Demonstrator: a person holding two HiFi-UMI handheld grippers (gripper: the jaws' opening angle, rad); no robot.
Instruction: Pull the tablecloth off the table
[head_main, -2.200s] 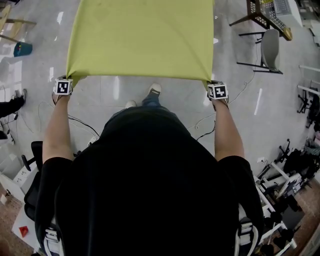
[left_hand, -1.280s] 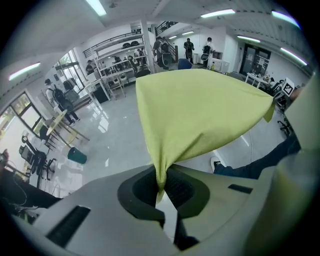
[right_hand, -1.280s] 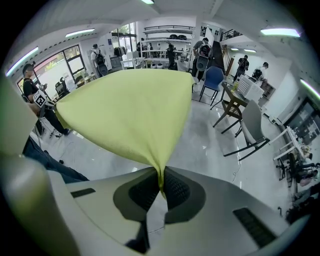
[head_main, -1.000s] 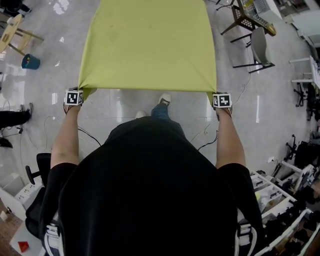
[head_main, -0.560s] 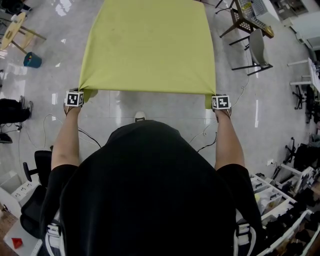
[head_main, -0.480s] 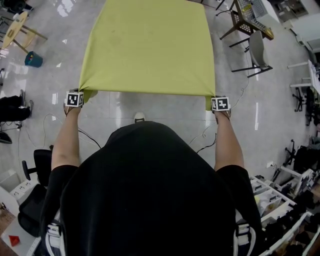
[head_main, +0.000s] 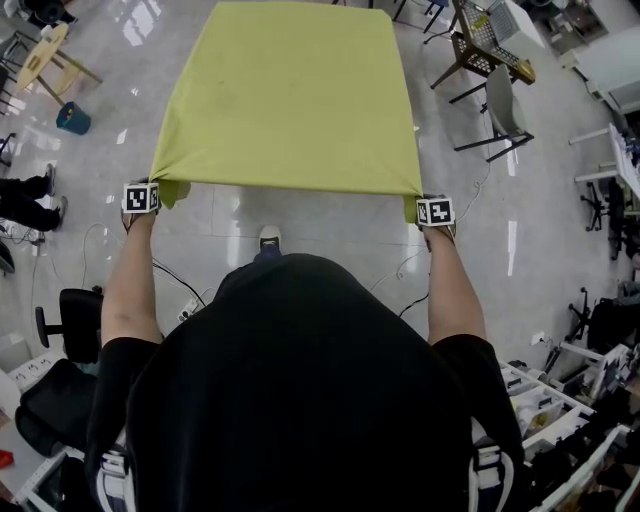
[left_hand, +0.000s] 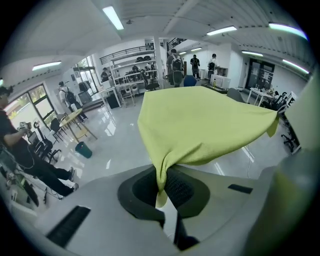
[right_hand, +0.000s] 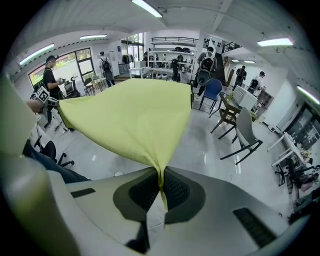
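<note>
A yellow-green tablecloth (head_main: 290, 95) stretches flat ahead of me, held taut by its two near corners. My left gripper (head_main: 150, 192) is shut on the near left corner, and the cloth (left_hand: 200, 125) bunches into its jaws with a small tip poking out below. My right gripper (head_main: 425, 205) is shut on the near right corner, where the cloth (right_hand: 130, 120) narrows into a fold between the pads. The table beneath is hidden by the cloth. The person's black-clad torso fills the lower head view.
Glossy grey floor lies under the cloth. A wooden chair (head_main: 480, 45) and a grey chair (head_main: 500, 105) stand at the right. A teal bucket (head_main: 73, 117) and small wooden table (head_main: 45, 60) sit at the left. Cables (head_main: 170, 285) trail near my feet; a black office chair (head_main: 65, 330) stands at lower left.
The cloth's far edge has come into view as I step back. Both grippers keep their hold on the corners, and the floor objects have slid away from me.
</note>
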